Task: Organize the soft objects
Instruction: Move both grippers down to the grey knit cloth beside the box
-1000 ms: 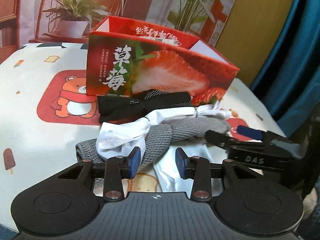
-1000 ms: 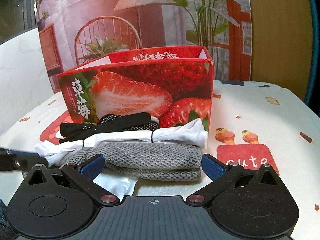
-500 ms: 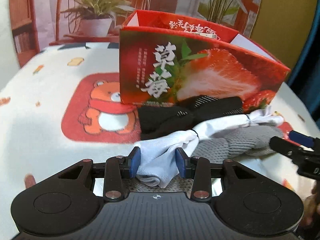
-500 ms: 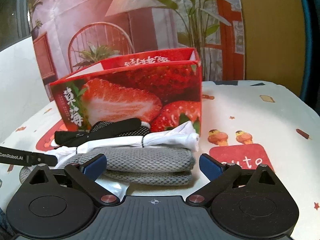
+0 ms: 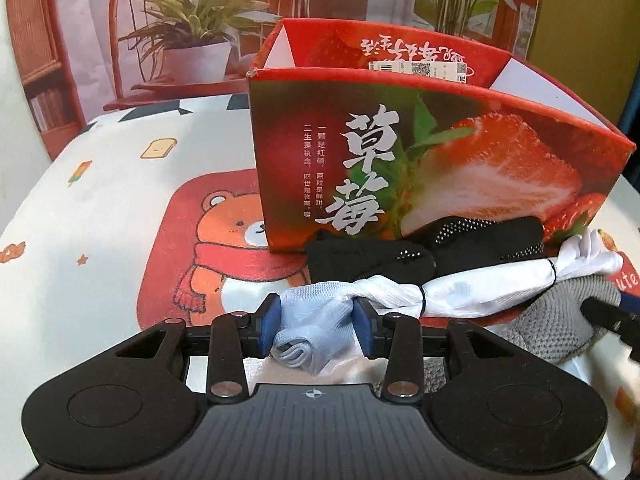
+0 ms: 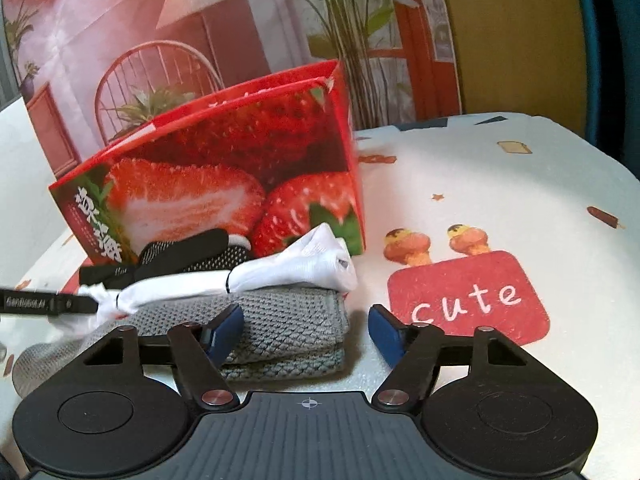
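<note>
The left gripper (image 5: 316, 322) is pinching the near end of the white bundle (image 5: 460, 292), its blue pads pressing on the bunched cloth from both sides with the jaws standing narrow. The bundle is lying across the top of the folded grey knit cloth (image 6: 288, 320) and just in front of the black dotted socks (image 5: 452, 248), which are resting against the front wall of the strawberry box (image 5: 440, 168). The right gripper (image 6: 306, 330) is hanging over the right end of the grey cloth; its jaws have just been closing from wide to roughly half open, the left pad is sitting on the cloth's top face and the right pad is standing clear beyond its edge, so nothing is being gripped there yet. In my judgement the step in hand is lifting the white bundle off the pile, presumably for the open box behind. To do it well, the left grip should be taking the full thickness of the bunched end, not a loose fold, and rising straight so the far end, tied with a dark band (image 6: 229, 280), is peeling off the grey cloth without dragging it. The right gripper is best pinning that cloth down meanwhile. The tablecloth (image 6: 500, 200) is lying bare to the right.
</note>
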{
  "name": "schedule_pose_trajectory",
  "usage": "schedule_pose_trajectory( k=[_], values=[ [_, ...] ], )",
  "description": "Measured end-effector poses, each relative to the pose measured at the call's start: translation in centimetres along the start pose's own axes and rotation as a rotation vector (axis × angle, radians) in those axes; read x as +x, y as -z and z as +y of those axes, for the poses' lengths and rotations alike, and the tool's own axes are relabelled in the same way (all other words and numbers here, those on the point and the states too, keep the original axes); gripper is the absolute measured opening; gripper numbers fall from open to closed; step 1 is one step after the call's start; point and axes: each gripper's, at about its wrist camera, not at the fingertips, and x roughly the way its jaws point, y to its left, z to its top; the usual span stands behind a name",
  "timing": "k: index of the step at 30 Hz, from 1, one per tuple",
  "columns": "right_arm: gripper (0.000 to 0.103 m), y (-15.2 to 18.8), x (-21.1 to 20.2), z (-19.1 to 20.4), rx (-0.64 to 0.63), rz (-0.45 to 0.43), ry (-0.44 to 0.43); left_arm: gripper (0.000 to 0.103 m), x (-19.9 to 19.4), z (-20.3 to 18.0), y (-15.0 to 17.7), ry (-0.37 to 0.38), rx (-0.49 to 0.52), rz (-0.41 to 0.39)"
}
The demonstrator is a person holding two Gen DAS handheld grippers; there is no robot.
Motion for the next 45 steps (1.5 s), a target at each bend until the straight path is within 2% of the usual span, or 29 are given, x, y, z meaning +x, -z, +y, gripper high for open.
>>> schedule_pose_trajectory(
  k=[2,5,7,9,12,16,19,29,36,45],
  values=[
    [0.062,0.2,0.1,0.5,-0.025,0.008,0.000,0.043,-0.3,0.5,0.1,0.028,-0.021,0.004],
    [0.062,0.4,0.0,0.9,-0.054,0.011,0.007,0.057,-1.2,1.4,0.3,0.061,-0.066,0.002],
    [0.062,0.3,0.0,0.9,-0.054,0.011,0.006,0.068,-2.5,1.8,0.6,0.067,-0.087,-0.026],
    [0.062,0.4,0.0,0.9,-0.057,0.011,0.005,0.069,-4.0,1.9,1.1,0.058,-0.099,-0.050],
    [0.062,0.4,0.0,1.0,-0.071,0.012,0.010,0.069,-5.7,2.2,2.4,0.073,-0.155,-0.065],
    [0.062,0.5,0.0,1.1,-0.077,0.013,0.007,0.069,-6.8,2.6,4.5,0.097,-0.255,-0.037],
    [0.061,0.5,-0.1,1.0,-0.079,0.013,0.006,0.069,-6.9,2.5,5.7,0.104,-0.277,-0.023],
    [0.059,0.7,-0.3,1.0,-0.079,0.013,-0.009,0.063,-5.1,1.8,7.3,0.099,-0.255,0.017],
    [0.059,0.7,-0.3,0.9,-0.074,0.012,-0.015,0.062,-5.1,1.8,7.5,0.098,-0.242,0.003],
    [0.060,0.7,-0.3,0.8,-0.063,0.007,-0.023,0.044,-5.0,1.4,7.8,0.115,-0.210,-0.012]
  ],
)
